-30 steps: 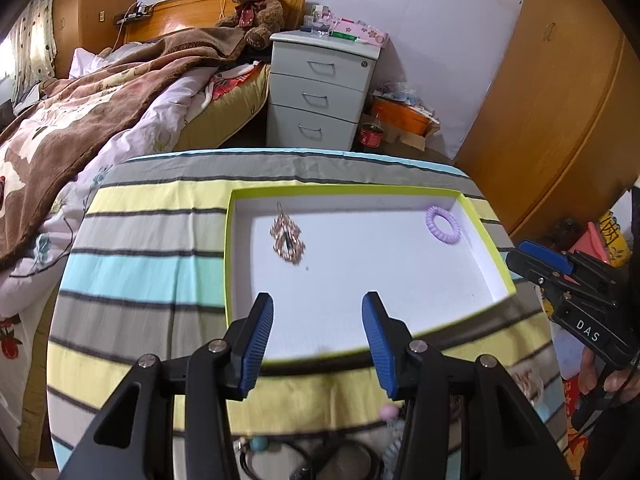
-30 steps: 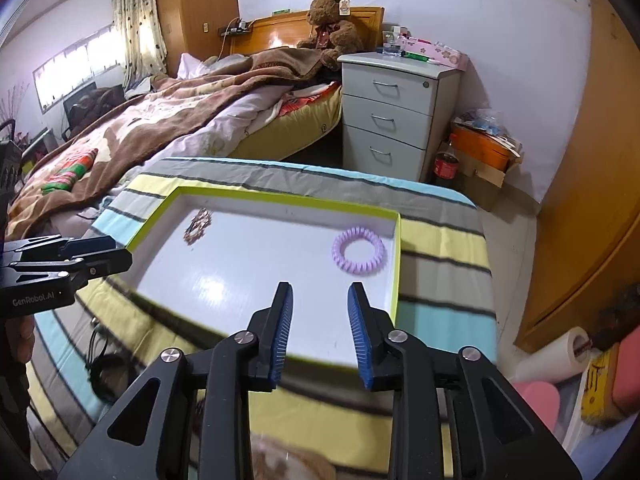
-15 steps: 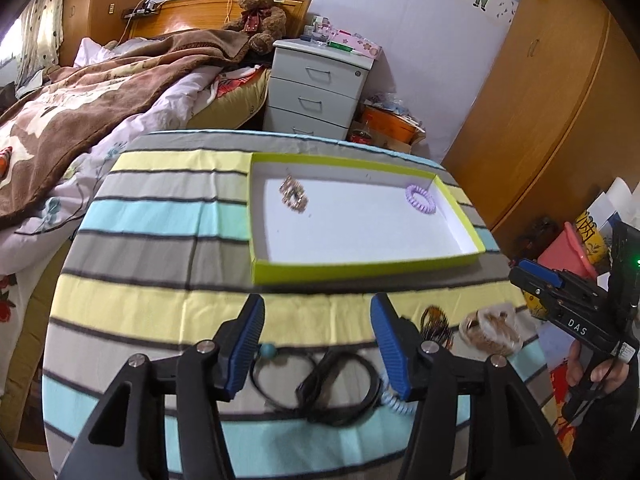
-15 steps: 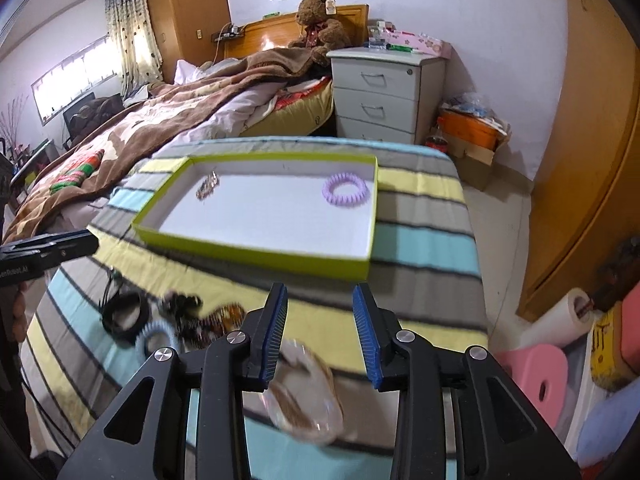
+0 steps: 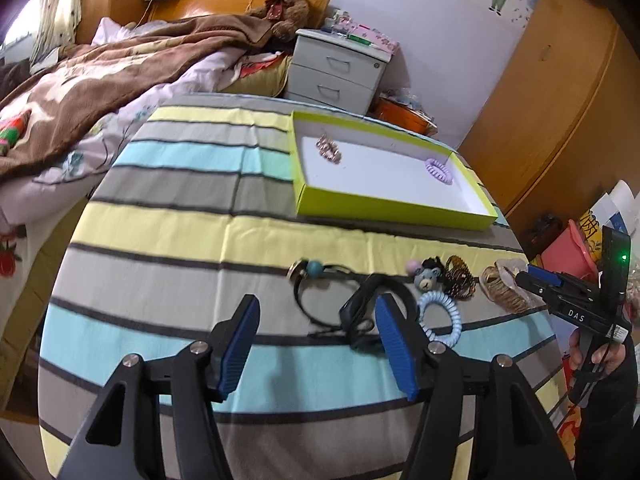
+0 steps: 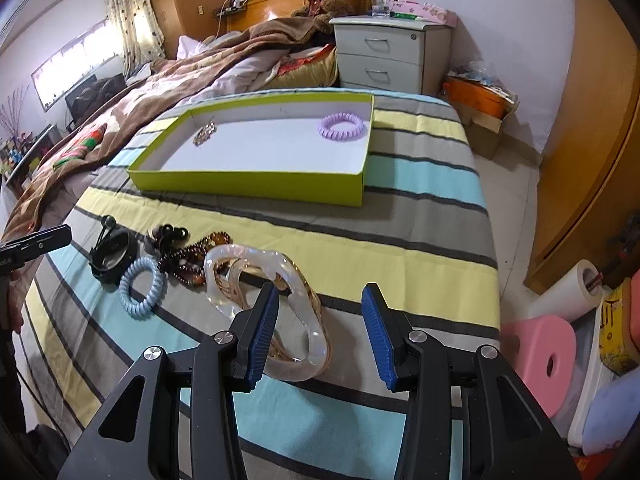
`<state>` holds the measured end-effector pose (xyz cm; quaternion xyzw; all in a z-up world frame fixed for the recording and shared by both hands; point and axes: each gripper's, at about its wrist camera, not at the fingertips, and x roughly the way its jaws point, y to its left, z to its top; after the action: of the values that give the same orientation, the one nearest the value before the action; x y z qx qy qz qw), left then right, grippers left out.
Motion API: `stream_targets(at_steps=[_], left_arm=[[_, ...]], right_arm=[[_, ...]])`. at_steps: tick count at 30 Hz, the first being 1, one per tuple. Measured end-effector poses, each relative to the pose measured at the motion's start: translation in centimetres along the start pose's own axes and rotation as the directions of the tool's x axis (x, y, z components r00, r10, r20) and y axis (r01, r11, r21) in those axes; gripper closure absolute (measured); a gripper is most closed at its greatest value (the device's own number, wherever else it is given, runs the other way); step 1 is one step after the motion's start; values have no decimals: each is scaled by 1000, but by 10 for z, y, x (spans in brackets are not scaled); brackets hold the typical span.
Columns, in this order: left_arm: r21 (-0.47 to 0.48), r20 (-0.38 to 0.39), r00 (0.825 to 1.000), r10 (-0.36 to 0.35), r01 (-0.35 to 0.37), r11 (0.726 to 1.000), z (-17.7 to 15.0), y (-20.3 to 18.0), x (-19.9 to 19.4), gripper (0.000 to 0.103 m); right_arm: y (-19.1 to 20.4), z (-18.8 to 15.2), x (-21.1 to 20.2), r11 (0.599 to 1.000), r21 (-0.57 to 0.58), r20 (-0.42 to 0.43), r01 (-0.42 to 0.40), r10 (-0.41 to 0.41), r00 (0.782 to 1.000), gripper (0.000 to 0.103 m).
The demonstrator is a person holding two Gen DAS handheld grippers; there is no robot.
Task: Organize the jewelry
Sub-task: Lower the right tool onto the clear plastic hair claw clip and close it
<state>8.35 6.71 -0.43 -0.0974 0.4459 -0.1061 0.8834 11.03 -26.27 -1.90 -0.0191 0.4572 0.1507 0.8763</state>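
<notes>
A lime-green tray (image 5: 392, 205) with a white floor holds a gold ornament (image 5: 329, 150) and a purple spiral hair tie (image 5: 439, 170). Nearer me on the striped cloth lie a black cord with a teal bead (image 5: 314, 268), a light blue spiral hair tie (image 5: 440, 317), a bear hair tie (image 5: 426, 278), a brown bead bracelet (image 5: 460, 276) and a clear pouch of gold jewelry (image 6: 272, 300). My left gripper (image 5: 316, 344) hangs over the cord, its jaws opening, gripping nothing. My right gripper (image 6: 320, 332) hovers over the pouch, jaws opening; the pouch lies under its left finger, untouched.
The table's right edge drops to the floor, where a pink stool (image 6: 540, 356) and a paper roll (image 6: 572, 292) stand. A bed (image 6: 160, 80) lies left of the table, a grey nightstand (image 6: 384, 56) behind it. A hand (image 5: 592, 356) holds the right gripper.
Both grippers have drawn back from over the tray to the near side of the table and sunk a little. Their jaws have spread wider. The loose pile has come into view.
</notes>
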Motion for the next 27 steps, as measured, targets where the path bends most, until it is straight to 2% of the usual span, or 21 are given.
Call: stream_targets(at_steps=[7, 14, 19, 20, 21, 22, 23, 27], left_arm=[[-55, -44, 998, -36, 34, 998, -18, 12, 2, 40], [-77, -40, 998, -45, 42, 996, -23, 14, -1, 40], [-69, -46, 998, -50, 47, 997, -23, 10, 0, 40], [-68, -51, 997, -50, 46, 997, -24, 10, 1, 40], [-69, -54, 997, -48, 44, 997, -23, 10, 3, 40], [-69, -56, 997, -50, 46, 997, -23, 10, 3, 40], [-70, -58, 997, -50, 46, 997, -23, 9, 4, 40], [-66, -66, 997, -38, 34, 997, -21, 9, 6, 41]], right_arm=[[-3, -2, 13, 1000, 13, -44, -25, 25, 999, 59], [-9, 2, 15, 997, 39, -65, -60, 62, 996, 59], [-4, 4, 17, 998, 14, -84, -55, 56, 995, 59], [-4, 3, 17, 998, 17, -84, -58, 59, 995, 60], [-5, 3, 17, 997, 27, -84, -69, 71, 994, 67], [-4, 3, 17, 996, 32, -85, -78, 81, 993, 80], [-3, 2, 16, 996, 30, -86, -85, 87, 992, 83], [1, 1, 15, 997, 25, -77, -72, 73, 994, 83]])
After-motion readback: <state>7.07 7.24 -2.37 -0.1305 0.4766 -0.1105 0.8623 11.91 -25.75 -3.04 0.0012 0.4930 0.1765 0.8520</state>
